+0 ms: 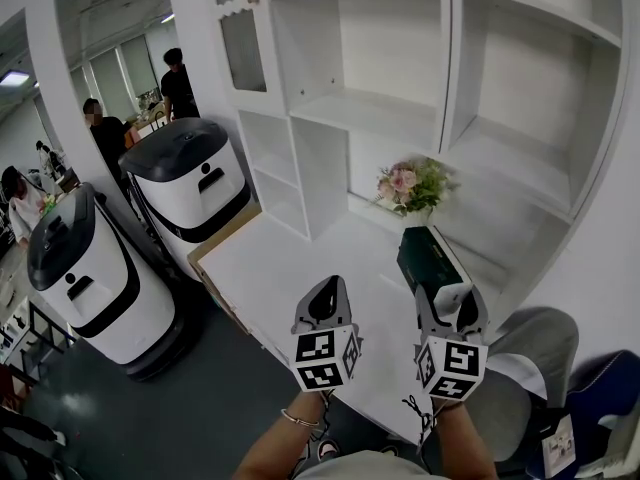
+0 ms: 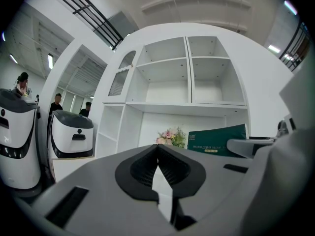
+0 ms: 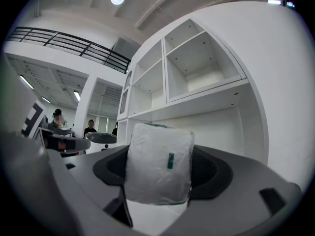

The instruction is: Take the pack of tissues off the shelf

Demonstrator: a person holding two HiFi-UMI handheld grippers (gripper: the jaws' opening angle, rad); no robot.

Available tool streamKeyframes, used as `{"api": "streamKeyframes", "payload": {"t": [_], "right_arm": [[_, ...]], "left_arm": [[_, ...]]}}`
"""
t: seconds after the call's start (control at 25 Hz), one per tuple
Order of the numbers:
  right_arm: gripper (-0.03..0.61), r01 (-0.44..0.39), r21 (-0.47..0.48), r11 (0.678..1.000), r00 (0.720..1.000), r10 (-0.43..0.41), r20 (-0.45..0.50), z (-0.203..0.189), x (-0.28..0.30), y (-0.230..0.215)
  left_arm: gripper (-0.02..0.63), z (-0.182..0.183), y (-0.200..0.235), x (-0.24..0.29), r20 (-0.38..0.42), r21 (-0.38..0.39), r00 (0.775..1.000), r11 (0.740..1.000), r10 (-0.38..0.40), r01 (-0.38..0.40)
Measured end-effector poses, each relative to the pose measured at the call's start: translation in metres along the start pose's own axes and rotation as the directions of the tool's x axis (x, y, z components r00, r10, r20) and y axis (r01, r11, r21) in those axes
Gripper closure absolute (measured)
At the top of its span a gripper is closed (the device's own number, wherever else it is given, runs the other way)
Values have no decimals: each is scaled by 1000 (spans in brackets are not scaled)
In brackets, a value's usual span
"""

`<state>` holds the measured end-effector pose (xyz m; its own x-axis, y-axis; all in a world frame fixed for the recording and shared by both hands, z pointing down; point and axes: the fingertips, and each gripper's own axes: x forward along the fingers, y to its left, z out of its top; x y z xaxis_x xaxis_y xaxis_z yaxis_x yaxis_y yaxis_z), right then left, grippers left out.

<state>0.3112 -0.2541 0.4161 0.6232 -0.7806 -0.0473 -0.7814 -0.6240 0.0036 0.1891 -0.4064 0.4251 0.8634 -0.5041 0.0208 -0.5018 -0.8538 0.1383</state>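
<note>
Carefully now: your right gripper (image 1: 451, 313) pinches the soft white plastic-wrapped tissue pack (image 3: 158, 163); if the jaws loosen, it can slip down.

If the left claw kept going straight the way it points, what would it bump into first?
Most likely the flowers: they sit almost dead ahead of the shut left claw, slightly right. If it slips past them, the shelf's back wall. Depth is unclear.
</note>
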Motion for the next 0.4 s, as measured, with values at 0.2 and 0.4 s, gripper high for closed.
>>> {"api": "streamKeyframes", "payload": {"t": [0.2, 0.4], "right_arm": [[236, 8, 6, 1000, 1000, -8, 4, 1, -5, -3], [236, 12, 14, 1000, 1000, -12, 16, 2, -11, -3]], "left_arm": [[595, 0, -3, -2, -1, 0, 1000, 1000, -7, 7], [596, -1, -4, -5, -1, 4, 1000, 1000, -11, 11]]}}
